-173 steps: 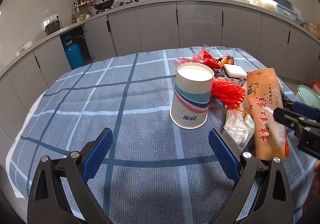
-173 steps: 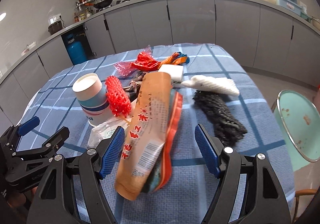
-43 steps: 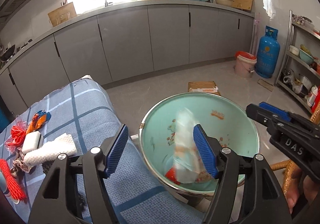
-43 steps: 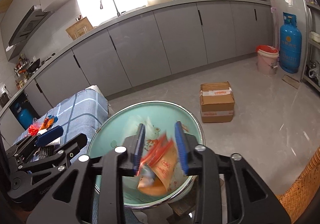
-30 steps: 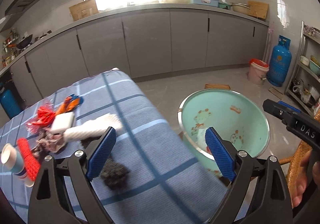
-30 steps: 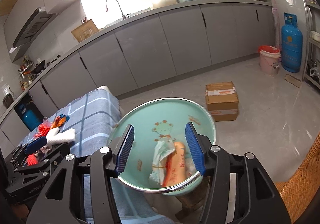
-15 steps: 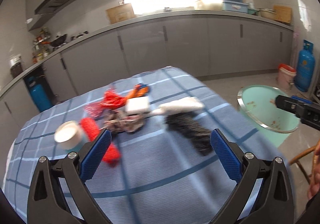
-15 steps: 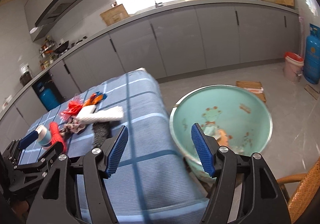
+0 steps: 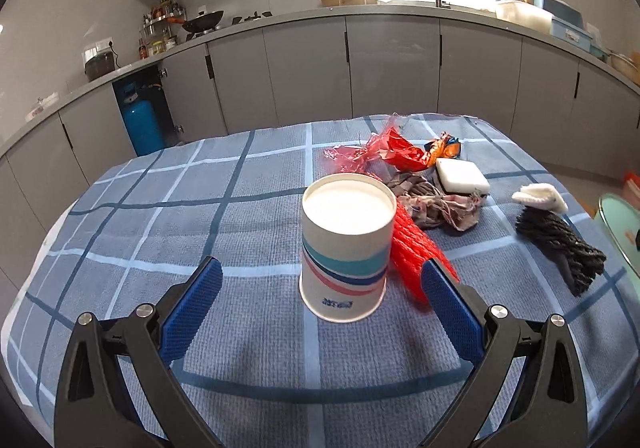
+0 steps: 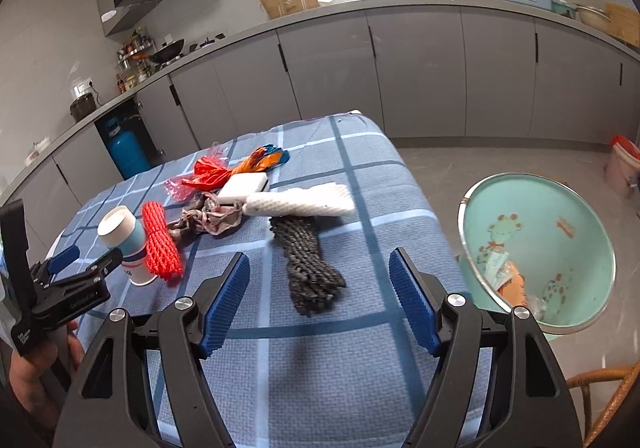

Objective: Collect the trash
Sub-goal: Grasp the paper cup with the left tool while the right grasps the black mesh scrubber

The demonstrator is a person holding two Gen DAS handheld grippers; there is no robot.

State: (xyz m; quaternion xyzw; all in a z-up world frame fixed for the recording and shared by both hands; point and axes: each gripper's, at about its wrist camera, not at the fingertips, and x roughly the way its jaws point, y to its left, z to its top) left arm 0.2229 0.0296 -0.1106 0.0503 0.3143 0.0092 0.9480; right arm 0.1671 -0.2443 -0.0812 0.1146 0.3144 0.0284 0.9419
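Observation:
An upside-down paper cup [image 9: 346, 248] with teal, blue and pink stripes stands on the blue checked tablecloth [image 9: 160, 216], between the blue pads of my open, empty left gripper [image 9: 322, 302]. A red foam net [image 9: 412, 252] lies against its right side. My right gripper [image 10: 320, 298] is open and empty above a black foam net [image 10: 308, 262]. The cup [image 10: 124, 238] and the left gripper [image 10: 76, 268] show at the left of the right wrist view. The teal basin [image 10: 556, 216] beside the table holds an orange wrapper [image 10: 514, 286] and clear plastic.
On the cloth lie a white foam net [image 10: 304, 202], a white sponge block [image 9: 460, 176], a crumpled rag [image 9: 436, 204], red and orange wrappers [image 9: 396, 154]. Grey kitchen cabinets [image 9: 392, 68] run behind. A wicker chair [image 10: 600, 384] stands at the lower right.
Both grippers swung from the basin back to the table. The wrapper and plastic dropped into the basin. My left gripper now frames the cup; my right hangs over the black net.

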